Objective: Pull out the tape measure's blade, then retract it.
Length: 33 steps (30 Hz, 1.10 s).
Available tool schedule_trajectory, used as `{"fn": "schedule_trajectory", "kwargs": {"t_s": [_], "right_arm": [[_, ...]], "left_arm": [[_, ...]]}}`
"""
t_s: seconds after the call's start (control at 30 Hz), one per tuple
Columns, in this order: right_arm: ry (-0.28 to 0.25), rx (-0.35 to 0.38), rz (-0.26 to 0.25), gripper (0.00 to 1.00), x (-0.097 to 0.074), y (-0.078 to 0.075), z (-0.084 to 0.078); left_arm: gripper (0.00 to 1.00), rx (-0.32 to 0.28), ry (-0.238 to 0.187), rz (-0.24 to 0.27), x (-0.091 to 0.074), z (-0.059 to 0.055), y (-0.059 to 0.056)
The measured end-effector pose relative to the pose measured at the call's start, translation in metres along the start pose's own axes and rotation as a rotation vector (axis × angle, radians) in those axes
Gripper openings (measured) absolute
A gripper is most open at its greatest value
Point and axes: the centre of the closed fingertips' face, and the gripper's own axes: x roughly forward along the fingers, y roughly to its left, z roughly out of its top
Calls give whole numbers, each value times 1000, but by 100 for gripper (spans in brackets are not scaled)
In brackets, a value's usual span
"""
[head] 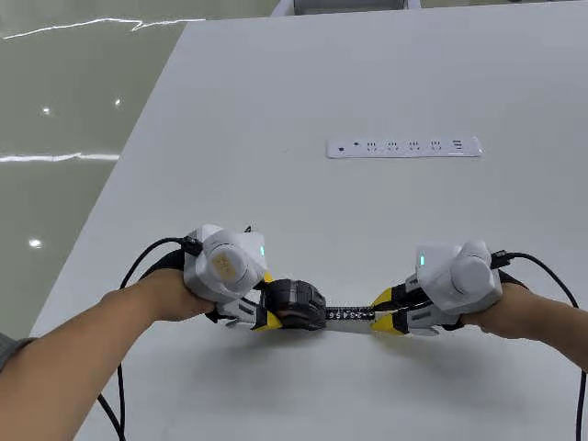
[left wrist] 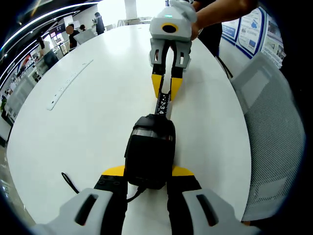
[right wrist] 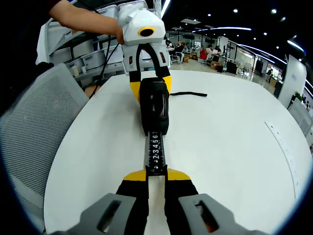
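A black tape measure lies near the front edge of the white table. My left gripper is shut on its case, yellow tips at either side. A short length of black blade with white numbers runs out of the case to the right. My right gripper is shut on the blade's end, a hand's width from the case. Seen from the left gripper view, the right gripper pinches the blade.
A white power strip lies flat farther back on the table, right of centre. A thin black cable piece lies on the table beyond the case. Grey mesh chairs stand along the table's edge. The floor drops off at left.
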Motion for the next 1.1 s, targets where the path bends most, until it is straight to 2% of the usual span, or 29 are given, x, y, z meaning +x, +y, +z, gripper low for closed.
{"fn": "schedule_trajectory", "kwargs": {"t_s": [1.1], "right_arm": [[10,2,-6,9,-13,-1,-11]], "left_arm": [[27,-5,-2,1,1,1,1]]}}
